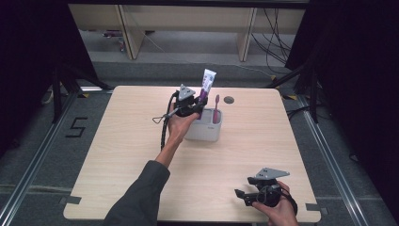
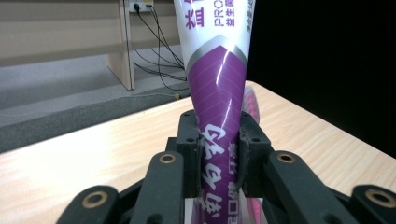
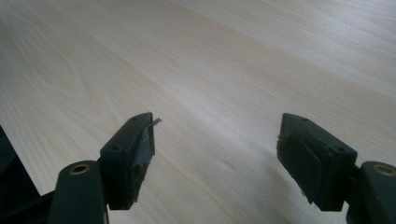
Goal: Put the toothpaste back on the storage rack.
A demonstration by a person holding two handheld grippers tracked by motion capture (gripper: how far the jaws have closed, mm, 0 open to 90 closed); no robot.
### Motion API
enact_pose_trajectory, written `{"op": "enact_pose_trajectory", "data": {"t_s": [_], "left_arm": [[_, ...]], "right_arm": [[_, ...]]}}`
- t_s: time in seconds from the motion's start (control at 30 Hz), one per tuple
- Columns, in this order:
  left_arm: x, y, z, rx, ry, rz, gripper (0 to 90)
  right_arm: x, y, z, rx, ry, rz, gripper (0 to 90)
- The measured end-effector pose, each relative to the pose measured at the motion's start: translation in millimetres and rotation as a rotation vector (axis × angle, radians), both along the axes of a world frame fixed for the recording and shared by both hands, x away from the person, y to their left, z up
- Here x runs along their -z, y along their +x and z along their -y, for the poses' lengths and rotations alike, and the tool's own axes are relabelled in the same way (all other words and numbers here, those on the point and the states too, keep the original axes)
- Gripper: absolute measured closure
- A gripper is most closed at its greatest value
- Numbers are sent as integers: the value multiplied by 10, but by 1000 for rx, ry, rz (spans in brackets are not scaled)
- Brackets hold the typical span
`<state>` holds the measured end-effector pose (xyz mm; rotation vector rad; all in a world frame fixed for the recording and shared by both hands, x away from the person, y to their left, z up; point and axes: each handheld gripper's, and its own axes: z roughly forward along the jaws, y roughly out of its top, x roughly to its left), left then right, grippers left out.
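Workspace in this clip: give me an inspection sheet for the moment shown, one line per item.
Surface: light wooden table, round grommet hole near far edge.
Job's things: grey holder; pink toothbrush upright in it; purple-and-white toothpaste tube upright over it.
Clutter: nothing seen.
Grippers: left gripper shut on the tube; right gripper open, nothing held, above bare wood by the near edge.
Cables: left gripper's cable trails over the table; loose wires on the floor beyond.
Surroundings: black curtains, wooden furniture legs, floor marking "5".
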<state>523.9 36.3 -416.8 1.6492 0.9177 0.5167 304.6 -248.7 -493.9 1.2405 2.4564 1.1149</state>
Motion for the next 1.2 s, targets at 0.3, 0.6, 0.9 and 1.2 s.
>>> {"op": "enact_pose_trajectory", "data": {"t_s": [0.3, 0.6, 0.9, 1.2], "left_arm": [[127, -11, -16, -3, 26, -17, 739], [178, -30, 19, 3, 61, -27, 737], [202, -43, 53, 13, 96, -42, 725], [193, -72, 43, 22, 143, -46, 691]], "right_arm": [[1, 1, -1, -3, -4, -6, 286], [6, 1, -4, -3, -8, 1, 286], [8, -2, -7, -4, -7, -3, 286], [14, 5, -4, -19, -5, -5, 287]]}}
